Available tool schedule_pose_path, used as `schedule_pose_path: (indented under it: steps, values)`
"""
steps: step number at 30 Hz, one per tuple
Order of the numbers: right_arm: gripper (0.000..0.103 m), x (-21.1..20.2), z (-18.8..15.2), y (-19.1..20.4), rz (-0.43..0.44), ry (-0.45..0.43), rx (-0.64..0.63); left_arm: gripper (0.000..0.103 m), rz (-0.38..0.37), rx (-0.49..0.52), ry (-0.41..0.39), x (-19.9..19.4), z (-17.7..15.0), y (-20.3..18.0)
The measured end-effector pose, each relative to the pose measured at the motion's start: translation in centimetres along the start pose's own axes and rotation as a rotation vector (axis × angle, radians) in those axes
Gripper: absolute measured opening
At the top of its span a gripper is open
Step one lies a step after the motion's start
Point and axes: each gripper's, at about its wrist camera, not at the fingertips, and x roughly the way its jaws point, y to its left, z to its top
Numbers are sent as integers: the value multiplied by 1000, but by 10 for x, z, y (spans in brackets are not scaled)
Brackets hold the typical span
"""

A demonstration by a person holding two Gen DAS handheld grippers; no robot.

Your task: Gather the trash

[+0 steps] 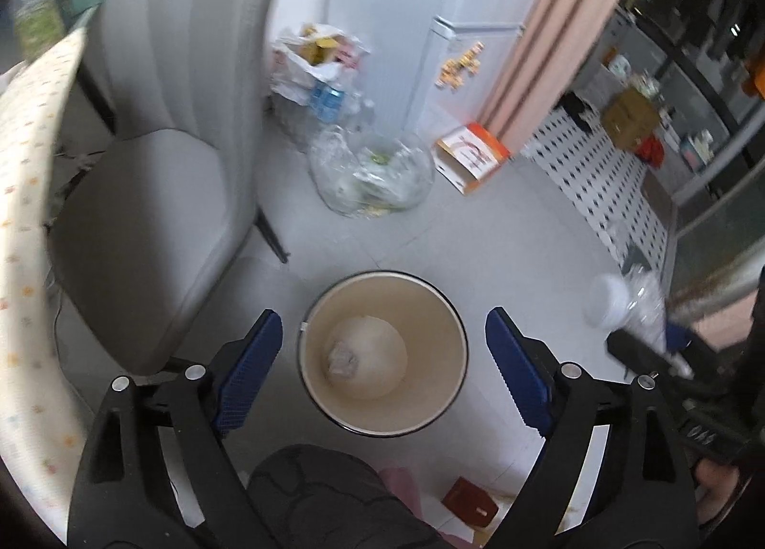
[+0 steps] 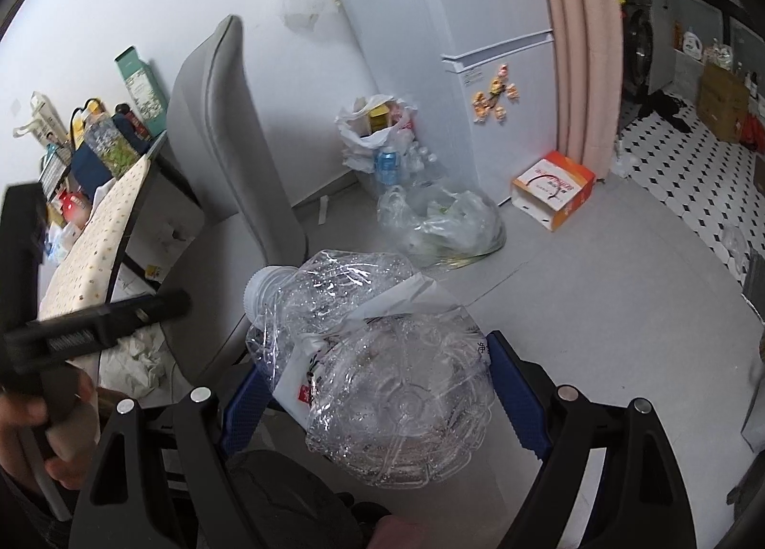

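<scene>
Grey chair [image 1: 158,195] stands at left, beside the patterned table [image 1: 28,195]. Left gripper [image 1: 382,372] is spread wide with nothing between its pads, poised over the cream bin [image 1: 449,310], which contains crumpled paper [image 1: 342,360]. Right gripper [image 2: 377,386] is clamped on a crushed clear plastic bottle [image 2: 382,357], held above the floor.

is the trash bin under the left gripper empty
No, a crumpled wad already lies at the bottom of the bin.
</scene>
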Motion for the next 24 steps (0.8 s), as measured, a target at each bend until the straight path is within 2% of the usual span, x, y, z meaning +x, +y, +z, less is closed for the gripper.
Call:
schedule_pose_path:
  steps: [8, 11, 13, 17, 24]
  values:
    - [83, 43, 0, 46, 50, 54, -76, 92, 70, -144, -129, -77, -11, 66]
    - [83, 69, 1, 63, -5, 86, -112, 93, 98, -190, -163, -99, -18, 89]
    - [84, 79, -1, 66, -12, 119, -95, 93, 112, -228, -188, -117, -27, 106]
    - [92, 72, -3, 74, -6, 114, -85, 95, 133, -289, -233, -145, -46, 134]
    - [92, 44, -3, 96, -6, 92, -122, 95, 140, -372, -296, -176, -76, 172]
